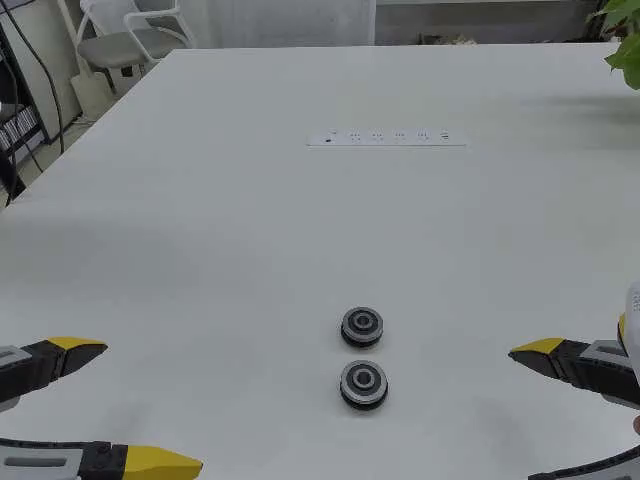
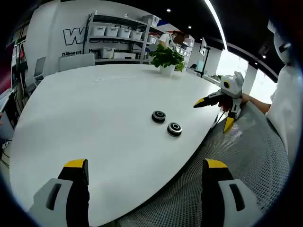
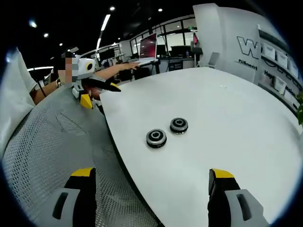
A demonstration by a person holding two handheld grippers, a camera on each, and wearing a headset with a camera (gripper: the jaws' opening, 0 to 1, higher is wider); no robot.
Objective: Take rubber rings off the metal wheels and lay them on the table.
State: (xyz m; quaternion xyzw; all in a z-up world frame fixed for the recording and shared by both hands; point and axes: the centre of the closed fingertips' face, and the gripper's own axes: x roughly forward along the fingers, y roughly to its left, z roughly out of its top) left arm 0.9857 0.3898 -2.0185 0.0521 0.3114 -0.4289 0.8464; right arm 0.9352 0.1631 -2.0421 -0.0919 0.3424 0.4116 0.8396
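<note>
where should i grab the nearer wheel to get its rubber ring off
Grip the nearer wheel across its outer rim, where the dark rubber ring sits, coming from straight above. It lies flat on the table, hub up, so only its round edge gives the jaws two opposite sides. The far wheel sits close behind, so probably close left to right.

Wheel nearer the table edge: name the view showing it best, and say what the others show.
Head view: the near wheel is seen from above, sharp, with its dark ring plain around the rim. The right gripper view shows the wheel at a slant, yet clear; the left gripper view shows the wheel smaller, with less detail.
</note>
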